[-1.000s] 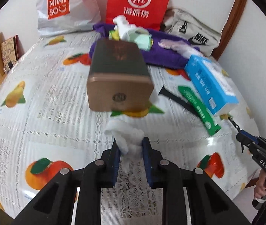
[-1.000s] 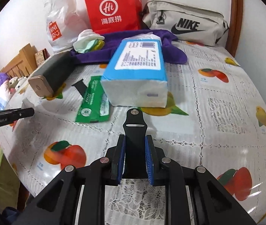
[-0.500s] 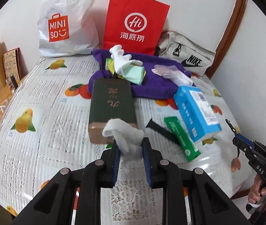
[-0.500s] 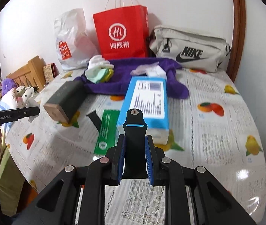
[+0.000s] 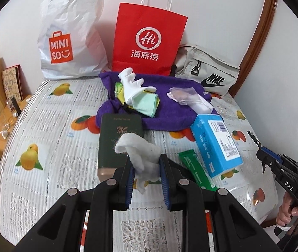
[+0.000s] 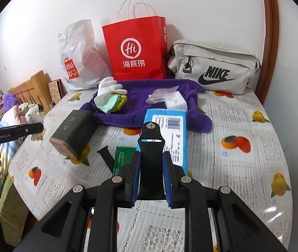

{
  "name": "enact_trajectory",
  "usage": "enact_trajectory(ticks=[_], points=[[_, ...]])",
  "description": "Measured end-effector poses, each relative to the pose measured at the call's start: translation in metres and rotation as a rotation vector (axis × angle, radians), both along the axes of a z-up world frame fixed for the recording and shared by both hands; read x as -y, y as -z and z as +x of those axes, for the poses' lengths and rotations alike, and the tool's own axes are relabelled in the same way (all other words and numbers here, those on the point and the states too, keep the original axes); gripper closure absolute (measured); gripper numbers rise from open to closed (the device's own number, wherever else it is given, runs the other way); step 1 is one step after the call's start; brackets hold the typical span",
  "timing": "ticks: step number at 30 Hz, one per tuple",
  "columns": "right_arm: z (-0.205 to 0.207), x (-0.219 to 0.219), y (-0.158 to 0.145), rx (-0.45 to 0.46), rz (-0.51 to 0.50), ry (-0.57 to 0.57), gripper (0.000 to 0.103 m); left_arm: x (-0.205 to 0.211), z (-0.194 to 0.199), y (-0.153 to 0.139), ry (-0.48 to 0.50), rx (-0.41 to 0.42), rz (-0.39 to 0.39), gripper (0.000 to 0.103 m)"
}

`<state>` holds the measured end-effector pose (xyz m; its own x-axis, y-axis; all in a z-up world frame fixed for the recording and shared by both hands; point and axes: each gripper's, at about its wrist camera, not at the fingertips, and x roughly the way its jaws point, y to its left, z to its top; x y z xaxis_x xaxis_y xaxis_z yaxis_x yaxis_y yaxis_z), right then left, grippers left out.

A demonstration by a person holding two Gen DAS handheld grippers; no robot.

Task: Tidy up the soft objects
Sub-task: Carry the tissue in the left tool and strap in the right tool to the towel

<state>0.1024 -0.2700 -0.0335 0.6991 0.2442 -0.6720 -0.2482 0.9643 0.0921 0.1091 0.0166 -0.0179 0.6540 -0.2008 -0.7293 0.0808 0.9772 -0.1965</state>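
Left wrist view: left gripper (image 5: 146,177) is raised above the table (image 5: 43,126), its 2 blue-padded jaws clamped on a white cotton wad (image 5: 142,155); the wad's loose end flops up and left past the fingertips.
Cotton wad, handling: judged very light, fluffy and easily torn or shed; a pinch low on its dense middle, as held now, looks safer than the wispy tip.
Behind the wad: dark green box (image 5: 119,140) lies flat on the fruit-print cloth, and beyond it the purple towel (image 5: 165,115) carries a white glove (image 5: 132,86), folded cloths and a clear plastic bag.
Right of centre: blue tissue pack (image 5: 214,142) and green sachet (image 5: 195,168) lie side by side, touching or nearly so.
Right wrist view: right gripper (image 6: 152,177) is closed on a black watch strap (image 6: 151,145), held upright above the table, free end pointing at the towel.
Strap, handling: judged light, rubbery and bendy, slightly grippy; held near its lower end, so the top may sway.
Second strap piece (image 6: 104,155): lies on the table beside the green sachet.
Change from 1 second ago: both cameras now sit higher and further back, the bags and wall showing fully; both grips are unchanged, and the green box no longer fills the left view.
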Motion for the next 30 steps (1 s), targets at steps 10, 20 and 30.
enact_trajectory(ticks=[10,20,30], points=[[0.032,-0.007,-0.018,0.028,-0.01,-0.021,0.082,0.01,0.029,-0.011,0.023,0.008,-0.006,0.081],[0.079,-0.007,-0.029,0.041,-0.013,-0.011,0.082,0.011,0.068,-0.015,0.014,0.008,0.004,0.081],[0.129,-0.009,-0.02,0.021,0.012,-0.008,0.082,0.016,0.111,-0.013,0.031,-0.002,0.01,0.081]])
